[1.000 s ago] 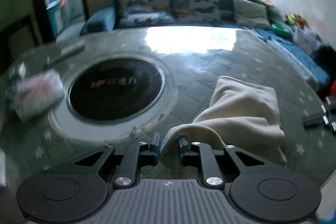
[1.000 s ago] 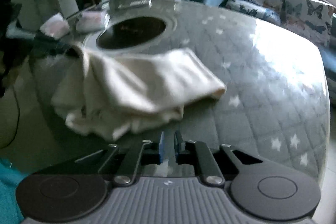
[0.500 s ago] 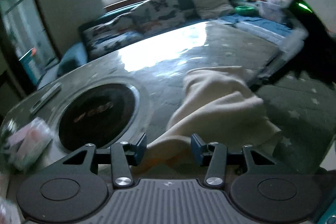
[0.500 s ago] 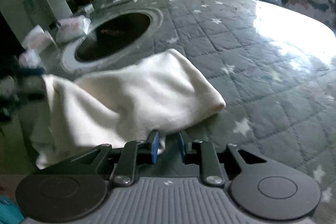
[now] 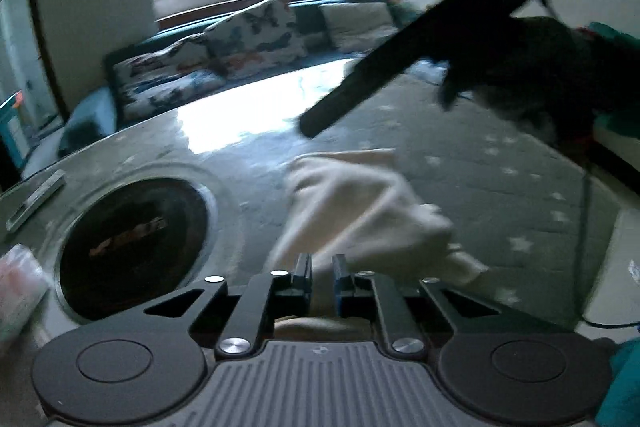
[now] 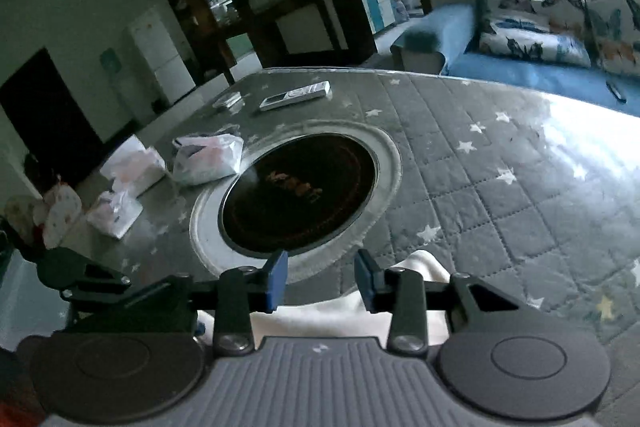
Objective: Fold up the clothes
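A cream garment lies bunched on the grey quilted, star-patterned table cover. My left gripper has its jaws nearly together with the garment's near edge between them. In the left wrist view my right gripper hangs dark and blurred above the table's far side. In the right wrist view my right gripper is open and empty, above the garment, whose edge shows just under the fingers. My left gripper also shows at the lower left of the right wrist view.
A round black hob in a pale ring sits in the table's middle. Plastic bags and packets lie to its left. A remote lies at the far edge. A sofa with butterfly cushions stands behind the table. A cable hangs off the right.
My left gripper has closed on the garment's edge after being open half a second ago. My right gripper has opened, risen and swung to face the hob.
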The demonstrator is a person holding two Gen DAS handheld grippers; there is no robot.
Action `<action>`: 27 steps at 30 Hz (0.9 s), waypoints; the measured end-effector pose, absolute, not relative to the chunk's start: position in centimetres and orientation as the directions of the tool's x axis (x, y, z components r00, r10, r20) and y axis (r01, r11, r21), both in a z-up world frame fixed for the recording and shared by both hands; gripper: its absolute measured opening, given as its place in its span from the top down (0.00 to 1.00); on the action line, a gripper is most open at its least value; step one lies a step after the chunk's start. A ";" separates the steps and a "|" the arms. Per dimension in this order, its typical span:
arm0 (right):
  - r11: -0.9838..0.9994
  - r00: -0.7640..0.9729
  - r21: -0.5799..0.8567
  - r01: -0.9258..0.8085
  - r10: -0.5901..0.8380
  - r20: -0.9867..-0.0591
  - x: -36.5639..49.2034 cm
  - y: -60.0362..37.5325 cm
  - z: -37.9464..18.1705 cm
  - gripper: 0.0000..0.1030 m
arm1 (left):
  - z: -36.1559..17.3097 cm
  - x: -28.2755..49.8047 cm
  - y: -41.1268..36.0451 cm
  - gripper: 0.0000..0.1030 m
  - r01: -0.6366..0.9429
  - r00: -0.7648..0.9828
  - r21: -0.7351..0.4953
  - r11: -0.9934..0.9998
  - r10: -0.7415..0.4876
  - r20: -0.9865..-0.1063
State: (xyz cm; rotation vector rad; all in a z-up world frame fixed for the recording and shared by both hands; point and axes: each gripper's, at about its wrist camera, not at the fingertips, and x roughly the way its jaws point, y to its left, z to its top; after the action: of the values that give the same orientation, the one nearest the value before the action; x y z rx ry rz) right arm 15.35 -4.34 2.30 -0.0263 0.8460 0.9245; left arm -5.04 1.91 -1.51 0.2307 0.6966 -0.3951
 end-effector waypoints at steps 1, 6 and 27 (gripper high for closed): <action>0.634 0.320 0.312 -0.707 0.681 -0.659 15.2 -4.5 2.3 0.63 | -1.7 -5.2 0.9 0.71 0.445 0.695 0.082 0.892 -0.286 -0.660; 0.675 0.352 0.281 -0.682 0.639 -0.684 14.7 -5.9 1.6 0.62 | -3.2 -5.1 -4.2 0.45 0.478 0.708 0.156 0.864 -0.275 -0.650; 0.724 0.434 0.160 -0.671 0.558 -0.707 13.3 -10.5 0.3 0.60 | 2.4 3.3 8.8 0.87 0.148 0.756 -0.152 0.977 -0.210 -0.620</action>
State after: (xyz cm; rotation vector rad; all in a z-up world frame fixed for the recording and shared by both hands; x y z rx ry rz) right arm 13.32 -10.55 0.28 -0.1532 0.8190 0.7689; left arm 3.32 8.84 2.43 -0.0955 0.6871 -0.1954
